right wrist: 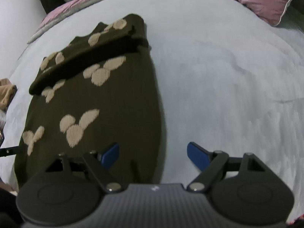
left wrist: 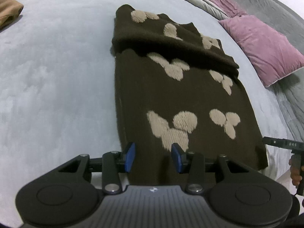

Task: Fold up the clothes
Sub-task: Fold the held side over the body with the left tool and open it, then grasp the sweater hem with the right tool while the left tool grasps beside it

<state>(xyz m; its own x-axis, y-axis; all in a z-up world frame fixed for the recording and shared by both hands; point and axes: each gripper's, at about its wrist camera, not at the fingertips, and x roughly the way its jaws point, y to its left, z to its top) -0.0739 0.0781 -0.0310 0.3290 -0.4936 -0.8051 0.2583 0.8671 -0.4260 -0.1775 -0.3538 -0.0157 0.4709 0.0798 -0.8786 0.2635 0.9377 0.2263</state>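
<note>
One brown sweater (left wrist: pixel 182 95) with cream blotches lay long on the pale bedcover (left wrist: pixel 57 76), a doubled band across its far end at 12 o'clock. The left gripper (left wrist: pixel 153 156) stood parted over the near hem's left corner, and the right gripper (right wrist: pixel 153 154) gaped wider astride the right edge at 6 o'clock, neither pinching cloth. My judgement: seize both hem corners through all layers and carry them level. Also counted: two pink pillows (left wrist: pixel 266 47), one tan garment (left wrist: pixel 9 11) at 10 o'clock.
</note>
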